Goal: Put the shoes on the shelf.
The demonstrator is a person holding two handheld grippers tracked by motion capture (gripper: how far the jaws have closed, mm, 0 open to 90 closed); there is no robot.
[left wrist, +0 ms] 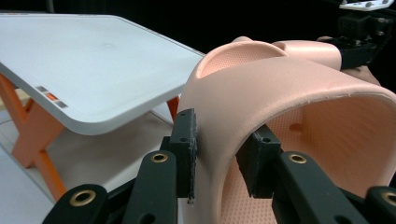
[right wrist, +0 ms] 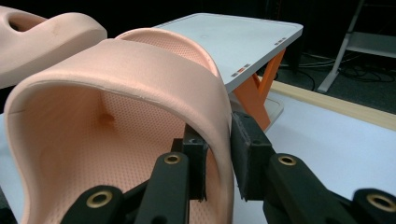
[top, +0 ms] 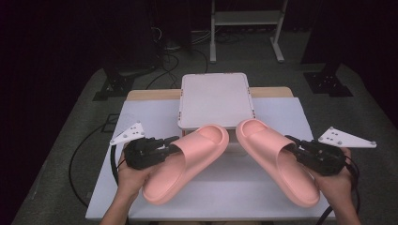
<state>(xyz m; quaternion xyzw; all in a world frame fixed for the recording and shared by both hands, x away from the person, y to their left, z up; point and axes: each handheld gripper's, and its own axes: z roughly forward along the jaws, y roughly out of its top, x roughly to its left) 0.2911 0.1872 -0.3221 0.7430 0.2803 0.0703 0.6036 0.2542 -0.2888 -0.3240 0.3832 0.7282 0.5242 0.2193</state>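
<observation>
Left gripper [top: 170, 146] fingers clamp the left slipper [top: 187, 161]; right gripper [top: 293, 144] fingers clamp the right slipper [top: 277, 159]; no legible writing.

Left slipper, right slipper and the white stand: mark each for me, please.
left slipper [top: 187, 164]: high view, on the strap's top.
right slipper [top: 277, 159]: high view, on the strap's top.
white stand [top: 215, 98]: high view, on the bare middle of its top plate.

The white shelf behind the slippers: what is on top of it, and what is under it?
The white shelf has a bare top. Under it, orange crossed legs and a white base show. The middle part beneath is hidden by the top and by the left slipper and right slipper.
</observation>
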